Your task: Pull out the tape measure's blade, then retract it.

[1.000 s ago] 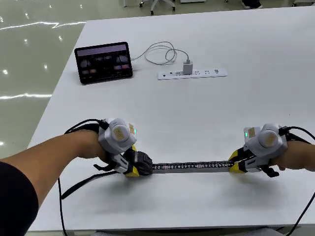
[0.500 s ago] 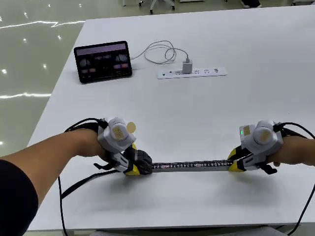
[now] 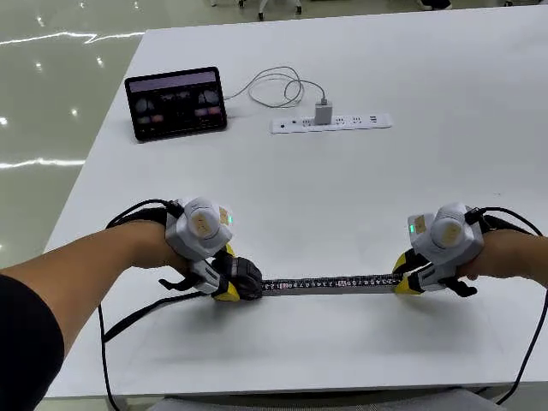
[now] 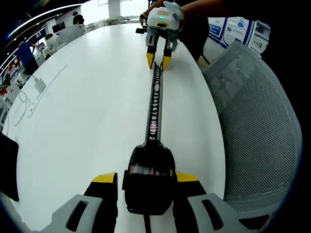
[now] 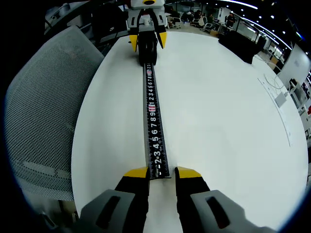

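Left gripper view: my left hand-held gripper (image 4: 146,178) is clamped on the tape measure (image 4: 148,167), with its yellow-tipped jaws pressed against both sides of the black case. The case sits on the white bench (image 4: 87,111). From the case's mouth the blade (image 4: 154,102) runs straight out, flat along the bench with its numbers facing up, to my right hand-held gripper (image 4: 159,60) at the far end.

In the right gripper view I see that gripper's jaws pinching the blade's tip by its two edges, with the low numbers just ahead of the yellow tips. A grey mesh chair (image 5: 43,107) stands beside the bench edge.

In the head view the blade lies stretched between the two grippers close to the bench's near edge, case on the left and tip on the right. Well apart, toward the far side, a tablet (image 3: 175,103) stands propped with its screen lit. A white power strip (image 3: 331,123) lies to its right, with a white cable (image 3: 274,88) looped beside it.
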